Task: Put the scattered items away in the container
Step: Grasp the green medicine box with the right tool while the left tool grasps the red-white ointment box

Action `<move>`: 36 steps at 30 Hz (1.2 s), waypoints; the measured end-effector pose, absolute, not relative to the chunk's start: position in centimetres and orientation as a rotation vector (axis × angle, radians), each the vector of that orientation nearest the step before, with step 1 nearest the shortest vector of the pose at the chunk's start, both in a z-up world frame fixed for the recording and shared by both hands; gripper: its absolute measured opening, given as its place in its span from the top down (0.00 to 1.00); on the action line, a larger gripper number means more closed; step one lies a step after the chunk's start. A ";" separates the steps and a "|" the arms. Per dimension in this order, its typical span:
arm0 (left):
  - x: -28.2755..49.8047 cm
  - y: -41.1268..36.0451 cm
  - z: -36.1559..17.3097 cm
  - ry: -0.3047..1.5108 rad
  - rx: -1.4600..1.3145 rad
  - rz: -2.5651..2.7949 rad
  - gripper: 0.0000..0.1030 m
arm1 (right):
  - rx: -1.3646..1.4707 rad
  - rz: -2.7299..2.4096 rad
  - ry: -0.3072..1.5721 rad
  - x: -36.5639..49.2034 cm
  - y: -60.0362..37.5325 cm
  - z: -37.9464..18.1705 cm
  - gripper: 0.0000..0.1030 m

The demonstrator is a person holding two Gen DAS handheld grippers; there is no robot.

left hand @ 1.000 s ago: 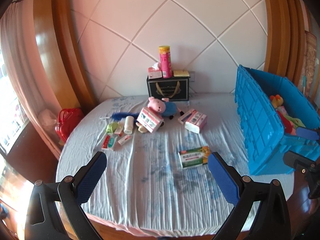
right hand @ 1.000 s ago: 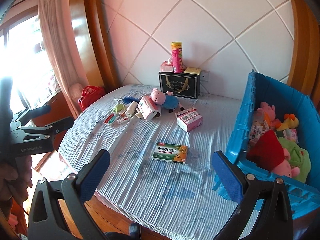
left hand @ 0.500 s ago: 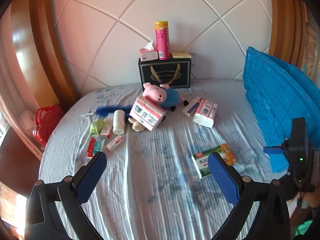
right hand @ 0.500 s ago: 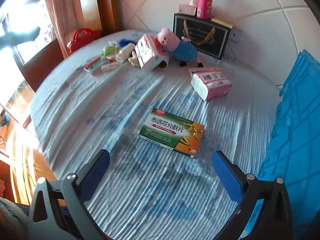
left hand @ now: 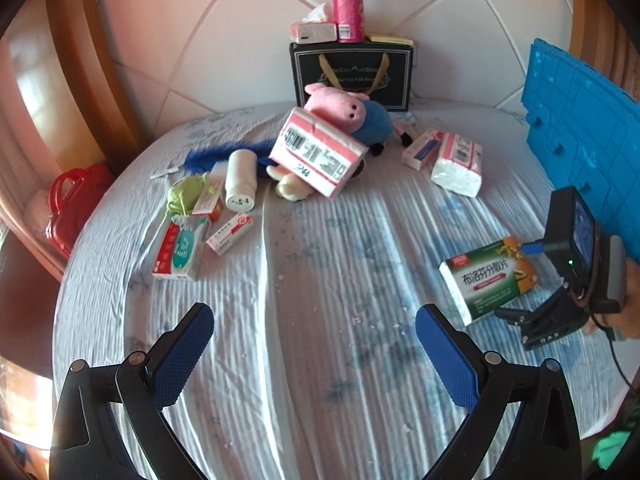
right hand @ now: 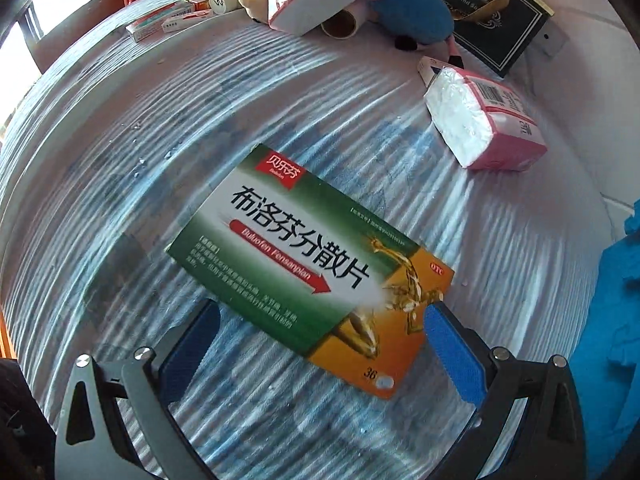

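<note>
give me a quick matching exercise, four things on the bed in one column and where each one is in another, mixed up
Things:
1. green and orange medicine box
2. pink tube can
3. pig plush
4. red handbag

Places:
A. standing on the black gift box
B. at the left edge of the bed, by the curtain
C. between the open fingers of the right gripper
D. lying behind the tilted pink tissue pack

Pairs: 1-C, 2-A, 3-D, 4-B
</note>
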State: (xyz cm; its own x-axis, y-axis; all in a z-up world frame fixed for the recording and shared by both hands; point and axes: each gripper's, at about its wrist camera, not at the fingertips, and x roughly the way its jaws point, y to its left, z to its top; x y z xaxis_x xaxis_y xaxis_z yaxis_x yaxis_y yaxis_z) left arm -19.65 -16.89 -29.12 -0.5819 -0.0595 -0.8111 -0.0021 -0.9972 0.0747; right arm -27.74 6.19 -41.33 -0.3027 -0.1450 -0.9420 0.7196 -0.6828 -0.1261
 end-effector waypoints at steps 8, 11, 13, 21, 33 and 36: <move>-23.1 -21.1 -32.9 -0.121 1.376 -2.694 0.01 | 1.299 -2.008 0.751 -30.6 4.2 -41.6 0.00; -25.1 -23.4 -33.7 -0.109 1.359 -2.682 0.01 | 1.298 -2.034 0.721 -32.1 3.7 -41.5 0.00; -26.1 -24.7 -34.2 -0.118 1.359 -2.684 0.01 | 1.321 -2.040 0.698 -33.4 3.0 -41.8 0.00; -29.7 -26.2 -36.3 -0.226 1.366 -2.770 0.01 | 1.431 -2.060 0.556 -35.2 3.2 -42.8 0.01; -36.2 -28.0 -41.6 -0.644 1.502 -3.030 0.23 | 1.509 -2.122 0.480 -30.1 4.3 -42.6 0.02; -36.9 -28.9 -42.7 -0.641 1.564 -3.051 0.32 | 1.521 -2.136 0.463 -29.9 4.3 -42.6 0.00</move>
